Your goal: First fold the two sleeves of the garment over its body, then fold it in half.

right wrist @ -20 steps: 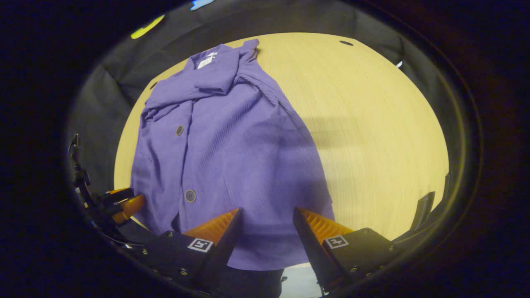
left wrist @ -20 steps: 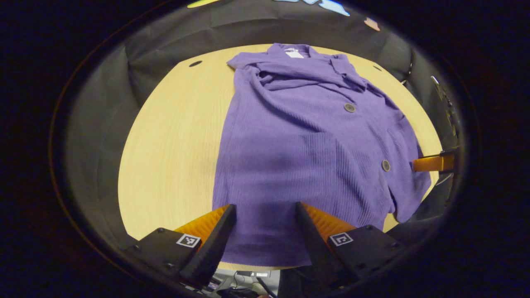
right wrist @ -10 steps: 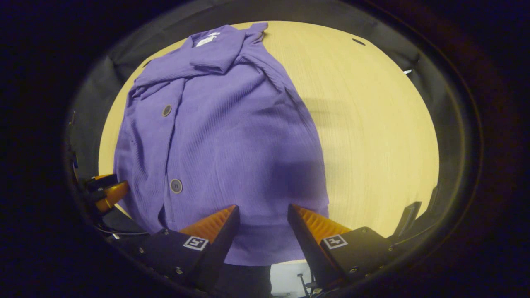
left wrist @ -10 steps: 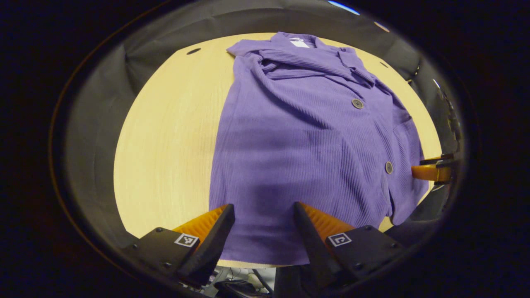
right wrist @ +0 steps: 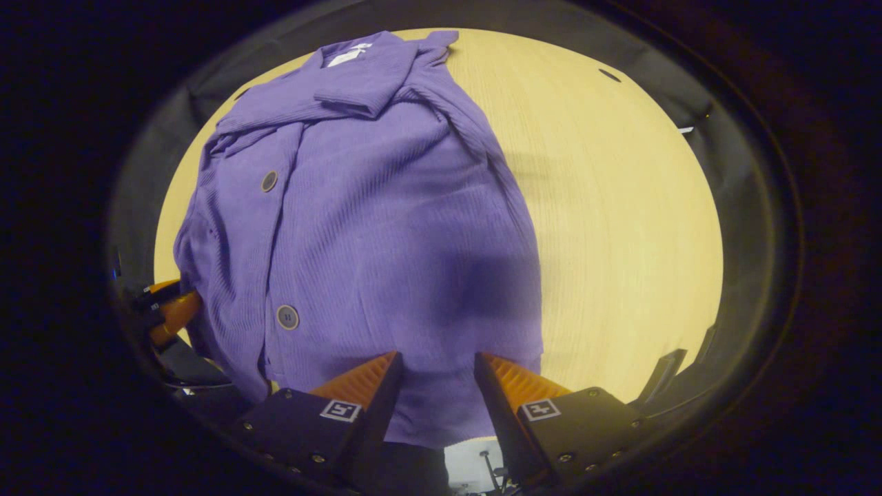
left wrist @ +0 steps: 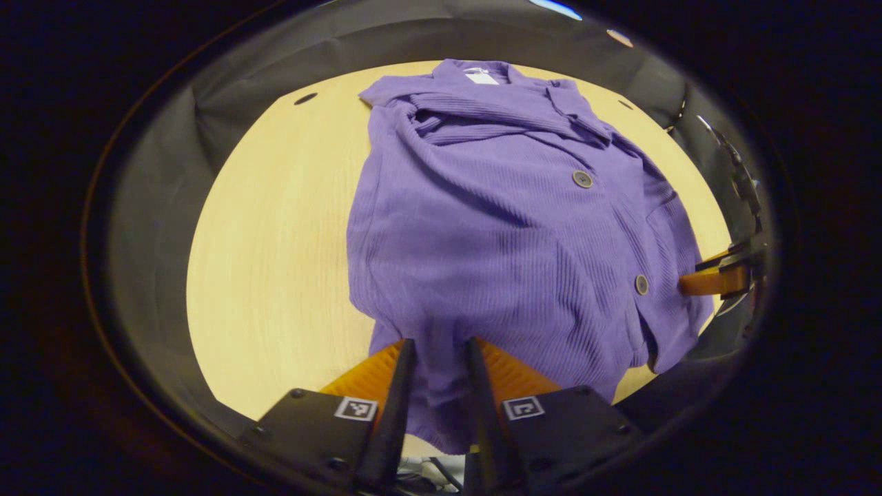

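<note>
A purple ribbed cardigan (left wrist: 510, 207) lies buttons up on the wooden table (left wrist: 275, 227), collar at the far end. Its sleeves (left wrist: 482, 114) are laid across the chest just below the collar. My left gripper (left wrist: 436, 358) is at the near hem and shut on a bunched fold of it. Seen from the right gripper view, the cardigan (right wrist: 372, 207) spreads flat, and my right gripper (right wrist: 435, 365) stands open over the near hem, with cloth lying between its fingers. Each view shows the other gripper at the hem's far corner: the right gripper (left wrist: 716, 281) and the left gripper (right wrist: 169, 313).
The black cloth wall (left wrist: 165, 172) wraps closely round the table. Bare tabletop (right wrist: 620, 207) runs along the cardigan's right side, and another bare strip of table lies along its left side. The table's near edge (right wrist: 475, 441) is right under the hem.
My left gripper's fingers have come together on the hem, and the cloth now gathers and puckers between them. The right gripper has narrowed slightly and come closer over the hem.
</note>
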